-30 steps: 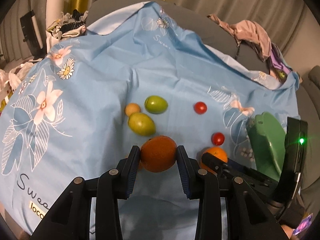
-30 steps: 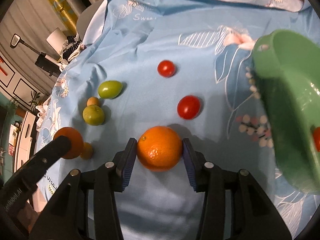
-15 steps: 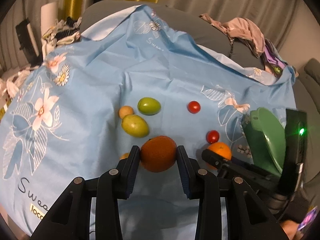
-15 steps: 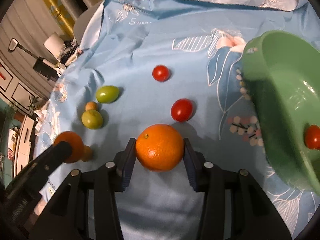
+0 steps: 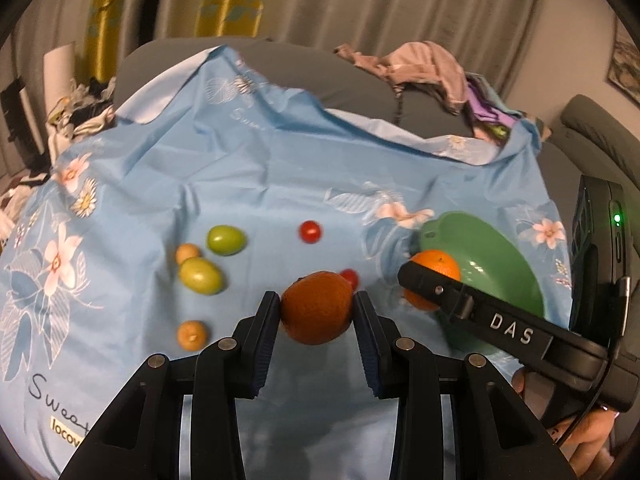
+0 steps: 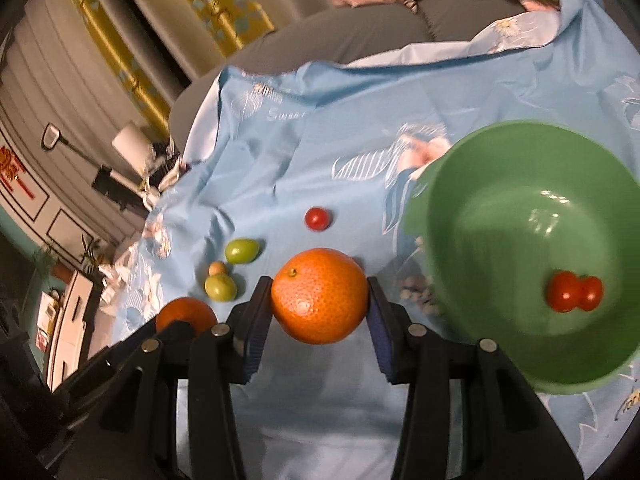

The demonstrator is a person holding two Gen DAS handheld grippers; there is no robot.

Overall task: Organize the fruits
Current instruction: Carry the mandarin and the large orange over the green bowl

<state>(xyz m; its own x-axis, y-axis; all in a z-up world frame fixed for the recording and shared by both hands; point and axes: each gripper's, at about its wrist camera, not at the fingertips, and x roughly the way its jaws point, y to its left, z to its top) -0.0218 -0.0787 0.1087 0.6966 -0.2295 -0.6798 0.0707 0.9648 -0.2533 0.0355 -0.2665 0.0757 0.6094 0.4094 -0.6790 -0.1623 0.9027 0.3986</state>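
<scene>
Both grippers clamp oranges above the cloth: left gripper [image 5: 316, 307] its orange [image 5: 317, 307], right gripper [image 6: 319, 295] another orange [image 6: 319, 295] beside the green bowl [image 6: 472, 184]. Risk: collision near the bowl dislodging fruit.

The cloth [image 5: 280, 184] under both claws is thin, smooth blue fabric, creased and faintly shiny, printed with flowers. The bowl [image 6: 492, 208] right of the right claw [image 6: 319, 312] looks like glossy green plastic with bright highlights inside. The orange [image 6: 319, 296] between that claw's fingers has a pitted, slightly shiny peel; the one [image 5: 316, 308] in the left claw [image 5: 316, 314] looks duller. Both claws look like matt black plastic with ribbed blue pads [image 6: 256, 332] and small metal pins. The tomatoes [image 6: 574, 291] in the bowl are smooth and glossy.
</scene>
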